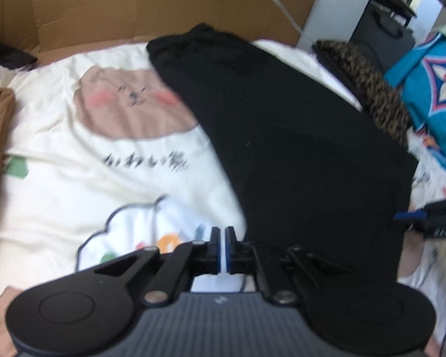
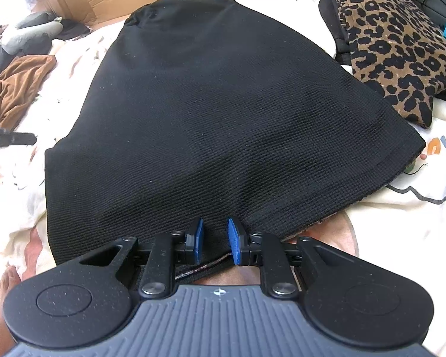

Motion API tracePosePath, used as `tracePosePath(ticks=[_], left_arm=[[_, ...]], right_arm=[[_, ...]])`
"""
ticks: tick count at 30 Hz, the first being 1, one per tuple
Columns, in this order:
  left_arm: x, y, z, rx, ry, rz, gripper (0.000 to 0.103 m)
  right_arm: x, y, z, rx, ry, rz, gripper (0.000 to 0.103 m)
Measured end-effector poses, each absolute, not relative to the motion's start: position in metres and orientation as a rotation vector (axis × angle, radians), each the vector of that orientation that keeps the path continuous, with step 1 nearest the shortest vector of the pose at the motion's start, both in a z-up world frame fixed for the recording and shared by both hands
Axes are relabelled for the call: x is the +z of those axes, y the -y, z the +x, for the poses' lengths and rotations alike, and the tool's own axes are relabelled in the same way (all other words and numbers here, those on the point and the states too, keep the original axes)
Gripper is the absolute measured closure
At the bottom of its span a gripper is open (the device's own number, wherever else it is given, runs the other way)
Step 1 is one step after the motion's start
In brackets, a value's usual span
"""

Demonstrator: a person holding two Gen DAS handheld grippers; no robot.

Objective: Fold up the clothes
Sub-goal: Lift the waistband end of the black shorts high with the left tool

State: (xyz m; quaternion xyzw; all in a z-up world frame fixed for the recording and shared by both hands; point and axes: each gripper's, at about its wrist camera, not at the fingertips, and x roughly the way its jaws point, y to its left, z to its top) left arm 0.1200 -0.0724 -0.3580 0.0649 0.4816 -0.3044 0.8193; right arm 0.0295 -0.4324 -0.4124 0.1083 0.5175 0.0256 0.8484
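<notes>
A black knit garment with an elastic waistband at its far end lies flat on the printed cream bedsheet. In the right wrist view my right gripper stands open over the garment's near hem, with black cloth showing in the gap between its blue pads. In the blurred left wrist view my left gripper is shut with nothing in it, over the sheet just left of the black garment. The right gripper shows at that view's right edge, at the garment's side.
A leopard-print pillow lies right of the garment, touching its edge. A crumpled brown garment lies at the left. Flattened cardboard stands along the back. A blue patterned cloth is at the far right.
</notes>
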Motion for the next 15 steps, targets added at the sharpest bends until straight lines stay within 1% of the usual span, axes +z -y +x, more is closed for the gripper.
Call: tracePosePath(ticks=[6, 8, 11, 15], left_arm=[[-0.368, 0.103, 0.12, -0.738, -1.025, 0.131, 0.1], [-0.378, 0.109, 0.115, -0.775, -1.05, 0.146, 0.097], [-0.395, 0.115, 0.104, -0.775, -1.091, 0.176, 0.099], [-0.397, 0.118, 0.088, -0.808, -1.095, 0.171, 0.099]], right_arm=[[-0.412, 0.433, 0.03, 0.054, -1.092, 0.233, 0.079], [-0.412, 0.434, 0.03, 0.057, -1.095, 0.232, 0.079], [-0.411, 0.437, 0.028, 0.055, -1.102, 0.235, 0.079], [-0.41, 0.445, 0.025, 0.031, -1.106, 0.256, 0.08]])
